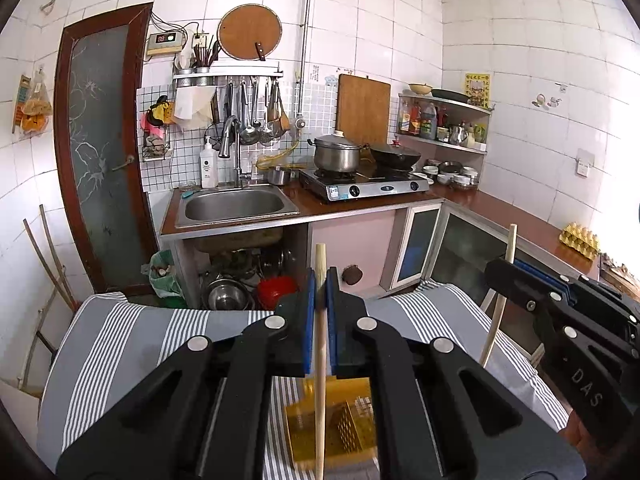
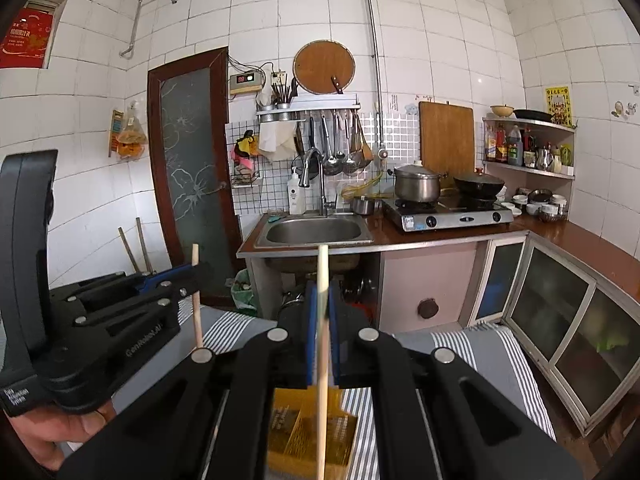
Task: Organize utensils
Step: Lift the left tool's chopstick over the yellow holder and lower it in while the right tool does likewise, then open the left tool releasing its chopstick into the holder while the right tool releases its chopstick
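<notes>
Hand-held gripper left (image 1: 320, 300) and right (image 2: 323, 312) each clamp a light, stiff, slippery chopstick (image 1: 320, 344) mid-shaft; yellow basket (image 1: 320, 432) waits at six o'clock.

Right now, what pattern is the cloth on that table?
Grey with white stripes, the tablecloth shows best in the left wrist view.

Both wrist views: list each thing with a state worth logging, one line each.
left gripper: shut on a chopstick, held upright.
right gripper: shut on the other chopstick, upright.
left chopstick: clamped, above the basket.
right chopstick: clamped, above the basket.
yellow basket: on the striped cloth.
pot: lid on, on the stove.
</notes>
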The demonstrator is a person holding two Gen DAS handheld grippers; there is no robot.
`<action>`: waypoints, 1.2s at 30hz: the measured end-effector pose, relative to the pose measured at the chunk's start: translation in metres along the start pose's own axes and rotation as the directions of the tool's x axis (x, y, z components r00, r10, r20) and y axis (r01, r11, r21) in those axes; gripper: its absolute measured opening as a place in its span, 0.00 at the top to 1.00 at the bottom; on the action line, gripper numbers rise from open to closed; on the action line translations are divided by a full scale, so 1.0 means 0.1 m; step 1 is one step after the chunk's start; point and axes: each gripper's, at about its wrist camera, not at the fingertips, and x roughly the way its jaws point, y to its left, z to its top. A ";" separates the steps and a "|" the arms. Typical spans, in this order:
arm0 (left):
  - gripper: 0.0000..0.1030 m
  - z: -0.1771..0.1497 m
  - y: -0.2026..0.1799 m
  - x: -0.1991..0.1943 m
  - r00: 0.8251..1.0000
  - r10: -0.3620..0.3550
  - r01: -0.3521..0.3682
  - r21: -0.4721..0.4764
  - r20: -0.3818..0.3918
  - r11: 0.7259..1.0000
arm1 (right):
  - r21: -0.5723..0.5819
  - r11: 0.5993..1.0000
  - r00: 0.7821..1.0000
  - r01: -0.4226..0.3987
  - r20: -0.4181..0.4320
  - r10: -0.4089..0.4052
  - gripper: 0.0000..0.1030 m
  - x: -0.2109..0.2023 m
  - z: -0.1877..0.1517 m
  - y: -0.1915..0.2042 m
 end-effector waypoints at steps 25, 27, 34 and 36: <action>0.63 -0.46 0.22 0.71 0.994 0.005 -0.007 -0.018 -0.108 1.000 | 0.048 0.998 0.993 0.046 -0.115 -0.040 0.74 0.65 -0.43 -0.14; 0.63 -0.45 0.24 0.61 0.995 0.012 -0.014 -0.019 -0.103 1.000 | 0.067 0.996 0.994 0.051 -0.098 -0.044 0.66 0.54 -0.40 -0.19; 0.63 -0.59 0.46 0.10 0.996 0.060 -0.061 -0.026 -0.060 0.998 | 0.036 0.992 0.987 0.123 -0.104 -0.118 0.66 0.14 -0.55 -0.37; 0.63 -0.76 0.59 -0.09 0.996 0.075 -0.077 -0.030 -0.056 0.997 | 0.046 0.989 0.984 0.140 -0.117 -0.134 0.66 -0.04 -0.72 -0.48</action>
